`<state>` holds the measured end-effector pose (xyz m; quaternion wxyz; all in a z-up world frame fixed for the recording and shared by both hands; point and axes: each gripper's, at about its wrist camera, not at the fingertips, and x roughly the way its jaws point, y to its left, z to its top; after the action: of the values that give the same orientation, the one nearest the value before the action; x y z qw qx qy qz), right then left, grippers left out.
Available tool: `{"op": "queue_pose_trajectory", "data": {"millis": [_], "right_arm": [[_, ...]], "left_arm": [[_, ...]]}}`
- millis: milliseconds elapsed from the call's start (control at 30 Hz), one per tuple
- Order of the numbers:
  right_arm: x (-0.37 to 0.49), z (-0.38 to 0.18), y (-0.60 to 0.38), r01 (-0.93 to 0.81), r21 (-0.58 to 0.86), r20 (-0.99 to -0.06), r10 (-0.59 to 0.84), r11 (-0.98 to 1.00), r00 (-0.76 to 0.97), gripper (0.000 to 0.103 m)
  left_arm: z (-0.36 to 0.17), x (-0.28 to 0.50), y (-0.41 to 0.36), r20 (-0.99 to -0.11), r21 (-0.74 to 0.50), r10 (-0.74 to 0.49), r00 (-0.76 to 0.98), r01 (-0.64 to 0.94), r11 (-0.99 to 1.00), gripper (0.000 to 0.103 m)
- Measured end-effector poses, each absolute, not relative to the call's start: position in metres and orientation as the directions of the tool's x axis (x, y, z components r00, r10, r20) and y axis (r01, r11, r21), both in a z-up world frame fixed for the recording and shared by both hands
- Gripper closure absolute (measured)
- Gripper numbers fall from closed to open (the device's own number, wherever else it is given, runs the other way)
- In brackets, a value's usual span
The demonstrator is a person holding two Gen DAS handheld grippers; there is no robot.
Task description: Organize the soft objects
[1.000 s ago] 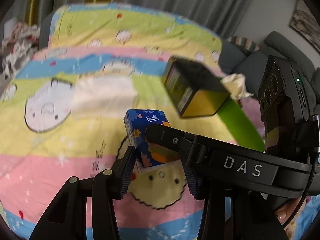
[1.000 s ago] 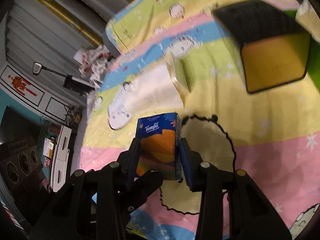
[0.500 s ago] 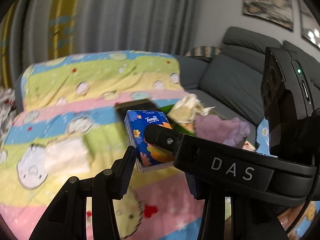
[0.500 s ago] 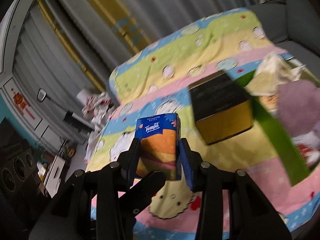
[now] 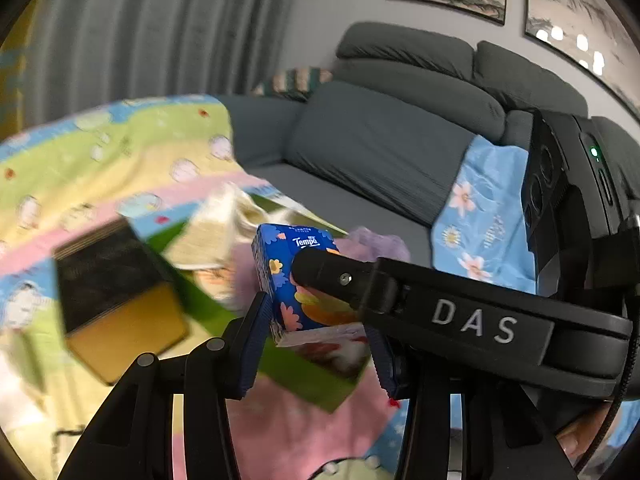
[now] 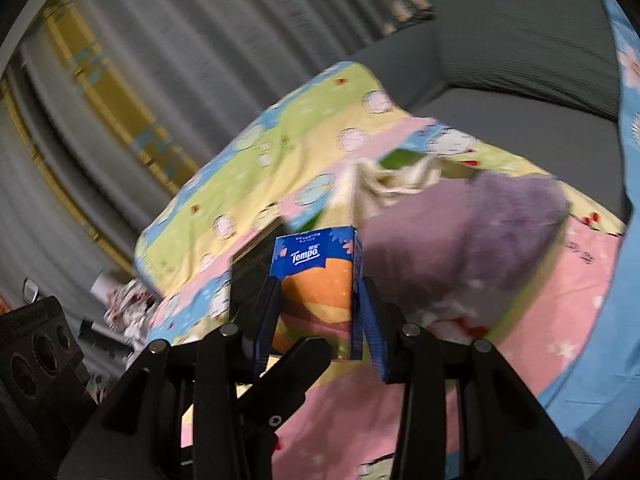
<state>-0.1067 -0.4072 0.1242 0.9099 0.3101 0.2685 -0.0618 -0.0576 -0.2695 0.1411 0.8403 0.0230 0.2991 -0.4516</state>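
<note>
Both grippers hold one blue and orange Tempo tissue pack in the air above the bed. My left gripper is shut on its lower part. My right gripper is shut on its sides; the pack stands upright between the blue pads. The right gripper's black finger crosses in front of the pack in the left wrist view. Beyond lies a green box with a purple soft cloth and a cream cloth in it.
A black and yellow box sits on the striped cartoon blanket. A grey sofa with a blue floral cloth stands behind. Grey curtains hang at the back; speakers are at the left.
Both grippers have lifted the tissue pack off the blanket and swung it right, from over the blanket to in front of the green box with cloths and the sofa.
</note>
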Motion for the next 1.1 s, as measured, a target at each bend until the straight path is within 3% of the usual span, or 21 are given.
{"op": "queue_pose_trajectory", "data": {"millis": [300,567,600,667,733,967,1033,1100], "right_arm": [[-0.100,0.094,-0.442,0.394,0.544,-0.606,0.023,0.741,0.795,0.063],[-0.103,0.099,-0.438,0.440,0.463,-0.632,-0.061,0.769,0.772,0.061],[-0.105,0.101,-0.437,0.437,0.459,-0.625,-0.068,0.774,0.778,0.058],[-0.109,0.109,-0.435,0.431,0.451,-0.604,-0.088,0.782,0.792,0.052],[-0.117,0.119,-0.431,0.434,0.424,-0.585,-0.126,0.795,0.801,0.047],[-0.137,0.145,-0.413,0.449,0.328,-0.555,-0.215,0.831,0.804,0.033],[-0.143,0.150,-0.410,0.446,0.331,-0.541,-0.220,0.831,0.812,0.019],[-0.148,0.156,-0.406,0.449,0.318,-0.526,-0.238,0.835,0.816,0.018]], "left_arm": [[0.105,-0.044,-0.307,-0.610,-0.348,-0.736,0.292,0.736,0.580,0.055],[0.103,-0.042,-0.305,-0.636,-0.368,-0.720,0.277,0.711,0.599,0.055],[0.106,-0.043,-0.303,-0.632,-0.369,-0.722,0.282,0.710,0.600,0.053],[0.112,-0.048,-0.297,-0.623,-0.350,-0.717,0.313,0.708,0.613,0.033],[0.119,-0.052,-0.290,-0.611,-0.339,-0.718,0.332,0.711,0.616,0.022],[0.140,-0.066,-0.265,-0.577,-0.303,-0.710,0.404,0.701,0.646,0.013],[0.145,-0.068,-0.258,-0.564,-0.303,-0.711,0.421,0.695,0.652,0.013],[0.151,-0.069,-0.248,-0.551,-0.314,-0.717,0.427,0.690,0.652,0.012]]}}
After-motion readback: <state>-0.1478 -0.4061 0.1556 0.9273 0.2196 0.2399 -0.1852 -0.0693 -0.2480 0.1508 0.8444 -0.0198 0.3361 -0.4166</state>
